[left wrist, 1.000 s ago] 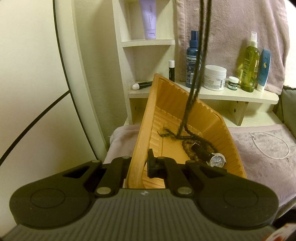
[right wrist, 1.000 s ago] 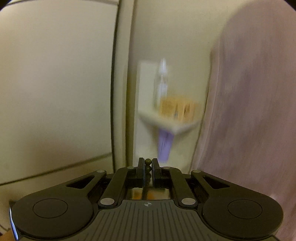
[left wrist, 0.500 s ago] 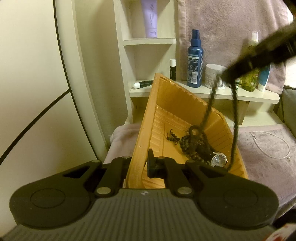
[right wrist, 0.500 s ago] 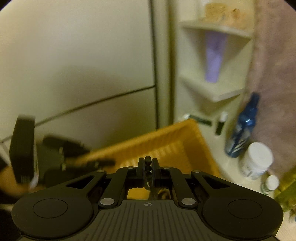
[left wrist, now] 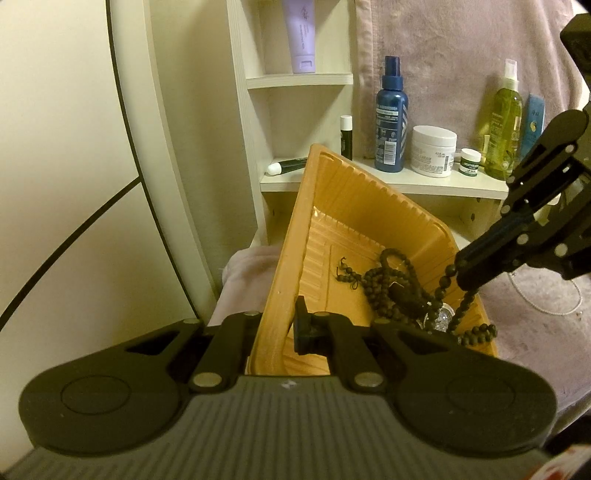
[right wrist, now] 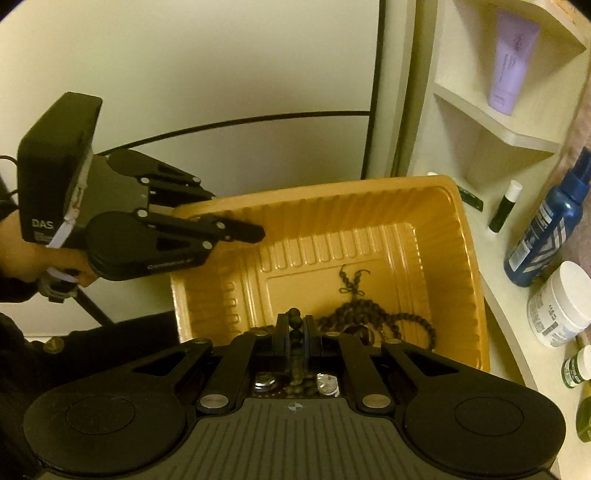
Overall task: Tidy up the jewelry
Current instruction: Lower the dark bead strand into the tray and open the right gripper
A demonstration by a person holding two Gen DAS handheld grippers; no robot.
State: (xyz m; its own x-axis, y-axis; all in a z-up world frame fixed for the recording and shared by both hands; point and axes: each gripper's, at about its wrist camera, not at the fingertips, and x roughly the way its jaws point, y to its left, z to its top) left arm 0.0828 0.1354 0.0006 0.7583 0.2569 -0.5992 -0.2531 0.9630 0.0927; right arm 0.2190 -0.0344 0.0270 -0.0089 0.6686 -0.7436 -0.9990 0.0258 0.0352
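Observation:
An orange plastic tray [left wrist: 354, 206] is tilted up; my left gripper [left wrist: 280, 328] is shut on its near rim, also seen in the right wrist view [right wrist: 236, 230]. A dark bead necklace [left wrist: 391, 284] lies mostly piled in the tray beside a silver watch [left wrist: 441, 315]. My right gripper [right wrist: 294, 332] is shut on one strand of the beads [right wrist: 295, 317] just above the tray's right rim; it shows in the left wrist view [left wrist: 466, 275]. A thin pearl necklace [left wrist: 546, 302] lies on the pink towel at right.
A white shelf [left wrist: 424, 182] behind the tray holds a blue spray bottle [left wrist: 390, 118], a white cream jar [left wrist: 433, 150], a small green jar [left wrist: 470, 161] and a green bottle [left wrist: 505, 122]. A lilac tube [left wrist: 301, 33] stands on a higher shelf. A wall is at left.
My right gripper came down from high above to the tray's right rim, lowering the bead necklace so most of it now lies piled in the tray. The left gripper held still.

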